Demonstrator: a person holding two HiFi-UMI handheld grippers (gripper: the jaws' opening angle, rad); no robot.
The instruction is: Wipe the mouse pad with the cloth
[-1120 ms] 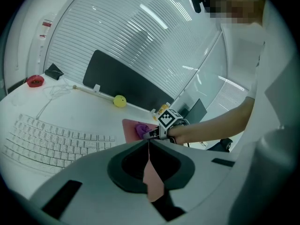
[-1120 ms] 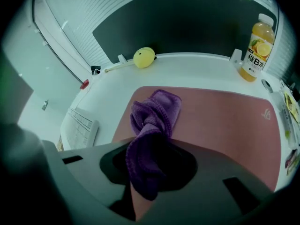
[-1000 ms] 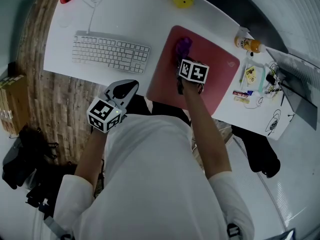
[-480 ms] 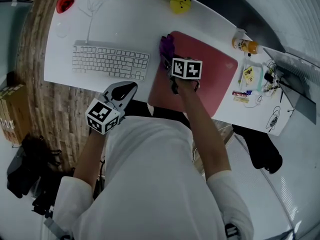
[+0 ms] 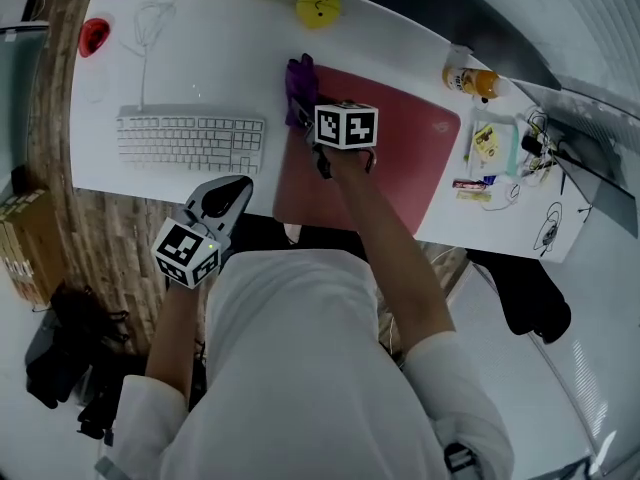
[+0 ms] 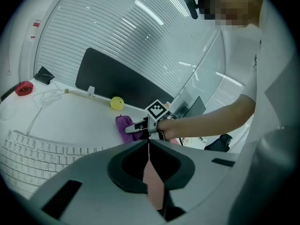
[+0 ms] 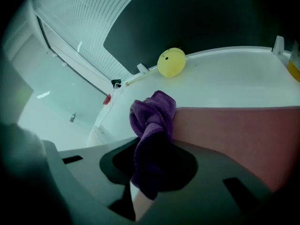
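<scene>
Cloth [image 5: 298,84] swept leftward across mouse pad [image 5: 405,158], pinched by right claw [image 7: 148,172], left claw [image 6: 149,150] closed

A white surface [image 5: 200,58] stands on a wood-plank floor [image 5: 100,238], with a dark panel [image 6: 117,78] upright along its far edge. Behind it runs a white slatted wall [image 6: 93,27], streaked with bright reflections. A cardboard box [image 5: 25,248] and dark bags [image 5: 60,353] lie on the floor at left.
</scene>
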